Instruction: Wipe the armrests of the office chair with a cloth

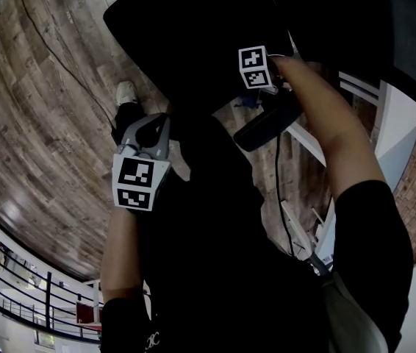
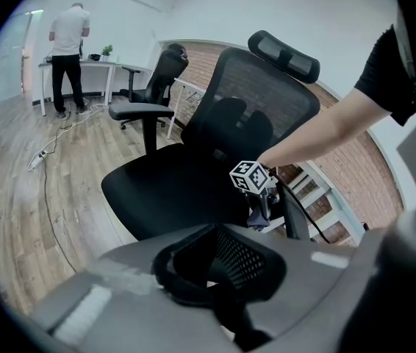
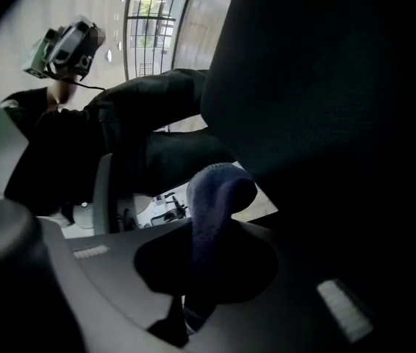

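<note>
The black office chair (image 2: 178,186) with a mesh back and headrest stands before me. My right gripper (image 2: 256,201) is at the chair's far armrest (image 2: 293,213), shut on a dark blue cloth (image 2: 257,216) that hangs at the armrest's front end. In the right gripper view the cloth (image 3: 217,201) sticks up between the shut jaws of that gripper (image 3: 206,271). From the head view, the right gripper (image 1: 265,87) sits just above the armrest (image 1: 265,123). My left gripper (image 1: 140,169) hangs back from the seat (image 1: 193,28), its jaws (image 2: 215,259) shut with nothing in them.
A second black office chair (image 2: 151,87) stands behind on the wood floor (image 2: 24,197). A person (image 2: 68,46) stands at a white desk (image 2: 101,65) at the far left. A cable (image 2: 46,153) trails across the floor. A white frame (image 2: 318,197) and brick wall lie beyond the armrest.
</note>
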{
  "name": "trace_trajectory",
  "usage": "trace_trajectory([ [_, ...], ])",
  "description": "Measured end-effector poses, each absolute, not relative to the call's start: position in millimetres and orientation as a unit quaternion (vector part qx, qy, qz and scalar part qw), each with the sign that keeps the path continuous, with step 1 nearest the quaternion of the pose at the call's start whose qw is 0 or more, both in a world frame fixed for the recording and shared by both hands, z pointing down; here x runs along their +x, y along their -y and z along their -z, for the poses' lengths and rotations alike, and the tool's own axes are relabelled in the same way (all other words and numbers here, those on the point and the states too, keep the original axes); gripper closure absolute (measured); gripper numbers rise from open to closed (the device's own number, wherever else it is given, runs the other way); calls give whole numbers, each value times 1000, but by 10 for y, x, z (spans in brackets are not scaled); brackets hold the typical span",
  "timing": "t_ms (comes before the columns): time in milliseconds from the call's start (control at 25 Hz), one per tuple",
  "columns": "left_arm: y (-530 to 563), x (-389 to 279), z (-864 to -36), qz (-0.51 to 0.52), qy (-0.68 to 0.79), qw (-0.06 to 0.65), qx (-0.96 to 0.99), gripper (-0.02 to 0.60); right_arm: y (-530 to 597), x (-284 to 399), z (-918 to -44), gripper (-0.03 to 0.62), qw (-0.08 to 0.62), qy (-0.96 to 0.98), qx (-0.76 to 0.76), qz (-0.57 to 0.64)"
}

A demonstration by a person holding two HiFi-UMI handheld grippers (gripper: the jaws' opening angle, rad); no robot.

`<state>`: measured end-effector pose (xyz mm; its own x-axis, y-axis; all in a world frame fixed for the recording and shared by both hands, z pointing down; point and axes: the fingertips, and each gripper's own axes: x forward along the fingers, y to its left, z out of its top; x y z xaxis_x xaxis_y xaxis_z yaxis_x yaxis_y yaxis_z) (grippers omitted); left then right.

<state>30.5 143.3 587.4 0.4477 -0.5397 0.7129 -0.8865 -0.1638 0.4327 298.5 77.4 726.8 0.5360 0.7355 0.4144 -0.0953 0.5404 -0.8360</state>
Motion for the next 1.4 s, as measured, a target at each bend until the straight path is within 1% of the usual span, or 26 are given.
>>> trace_trajectory([
  [160,-1426,265,-5795,-207,470,422,747,577,-754,3011,-6877,548,800,322,-412,-293],
  [320,-1398,151,-5692,-209,461,412,757,577,-674,3052,-6749,548,832,288,-401,-253],
  [440,-1354,86,-5605,-212,446,402,771,577,-485,3007,-6836,548,852,338,-358,-179],
  [560,-1328,43,-5492,-217,429,395,783,577,-234,2812,-6814,548,843,441,-279,-129],
  [640,-1314,18,-5432,-224,421,392,787,577,-65,2620,-6696,548,813,534,-196,-122],
  [680,-1299,7,-5416,-229,416,391,788,577,34,2501,-6608,548,785,591,-137,-124],
  [760,-1235,1,-5393,-238,402,386,795,577,197,2308,-6333,548,704,697,-9,-137],
  [800,-1182,10,-5378,-241,392,381,802,577,271,2330,-6150,548,670,728,53,-131],
  [880,-1050,50,-5340,-248,368,367,818,577,370,2554,-5786,548,628,754,164,-98],
  [960,-924,129,-5287,-255,347,353,830,577,323,2784,-5496,548,591,767,240,-76],
  [1080,-766,331,-5172,-253,324,337,847,577,109,3115,-5194,548,556,769,308,-65],
  [1200,-651,605,-5090,-260,294,313,865,577,-180,3418,-5062,548,535,764,353,-69],
  [1400,-607,1082,-5026,-315,224,264,884,577,-824,3658,-5297,548,483,770,404,-103],
])
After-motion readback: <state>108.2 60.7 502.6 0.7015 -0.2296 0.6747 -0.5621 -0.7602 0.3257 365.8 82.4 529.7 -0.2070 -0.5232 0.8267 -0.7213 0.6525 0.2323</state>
